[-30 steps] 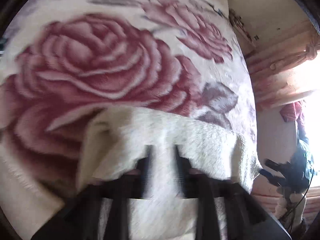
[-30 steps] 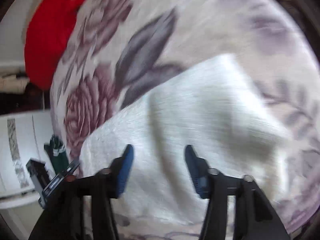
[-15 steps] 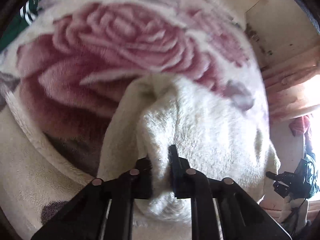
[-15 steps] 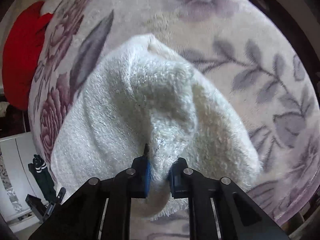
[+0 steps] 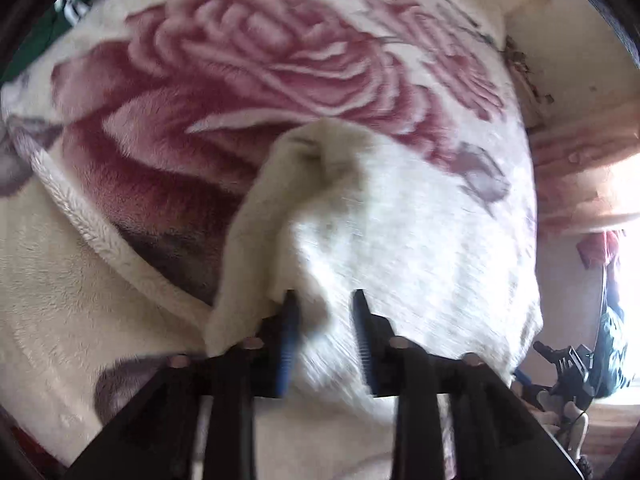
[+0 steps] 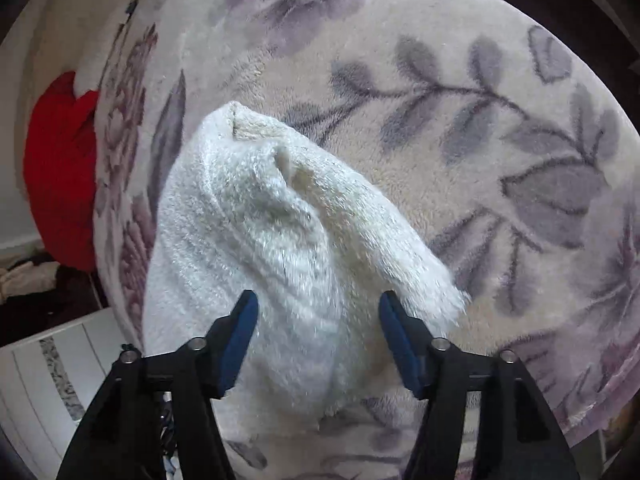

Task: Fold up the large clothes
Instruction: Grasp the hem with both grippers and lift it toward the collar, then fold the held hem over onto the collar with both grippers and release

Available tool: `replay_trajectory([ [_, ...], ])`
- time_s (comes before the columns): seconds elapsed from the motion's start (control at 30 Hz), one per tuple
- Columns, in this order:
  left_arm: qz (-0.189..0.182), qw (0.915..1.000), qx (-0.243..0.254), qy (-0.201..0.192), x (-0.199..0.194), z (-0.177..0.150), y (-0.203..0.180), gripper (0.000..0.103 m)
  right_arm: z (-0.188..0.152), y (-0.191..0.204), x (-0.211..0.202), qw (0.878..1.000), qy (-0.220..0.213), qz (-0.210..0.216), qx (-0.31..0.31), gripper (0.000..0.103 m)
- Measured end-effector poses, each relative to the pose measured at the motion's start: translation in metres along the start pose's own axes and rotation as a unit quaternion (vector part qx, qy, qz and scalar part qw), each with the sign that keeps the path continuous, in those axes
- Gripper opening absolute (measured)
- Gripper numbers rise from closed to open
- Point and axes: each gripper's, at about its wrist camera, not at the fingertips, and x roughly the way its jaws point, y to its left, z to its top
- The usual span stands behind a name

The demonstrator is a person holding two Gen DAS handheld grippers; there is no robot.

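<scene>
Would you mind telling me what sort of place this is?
Probably a bedroom at home: a plush rose-print blanket spread over what looks like a bed, a red pillow at its far end, and curtains by a bright window.

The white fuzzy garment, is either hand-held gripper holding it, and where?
Neither. Both have just opened: the right hand-held gripper and left hand-held gripper straddle the white fuzzy garment unclamped.

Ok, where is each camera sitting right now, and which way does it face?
Left wrist: on the left gripper, looking steeply down at the white fleece garment on the rose blanket; its own black fingers show, jaws just opened.
Right wrist: on the right gripper, looking down at the garment; jaws just opened wide.
Shared: garment, blanket, red cloth.
</scene>
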Motion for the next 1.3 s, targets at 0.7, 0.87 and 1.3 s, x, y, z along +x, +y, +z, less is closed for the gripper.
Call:
replay_trajectory([
  [0.7,0.026,0.9961,0.074,-0.042,-0.029,-0.015,-0.171,0.061,0.001,-0.025,0.107,0.959,-0.006,0.277,0.058,0.102],
  [0.87,-0.010,0.9967,0.077,-0.023,0.029,-0.015,-0.191,0.019,0.007,-0.011,0.129,0.945,-0.014,0.319,0.067,0.101],
  [1.3,-0.060,0.9903,0.038,0.120,0.182,0.034,-0.145,0.005,0.021,0.023,0.146,0.956,-0.020,0.280,0.087,0.047],
])
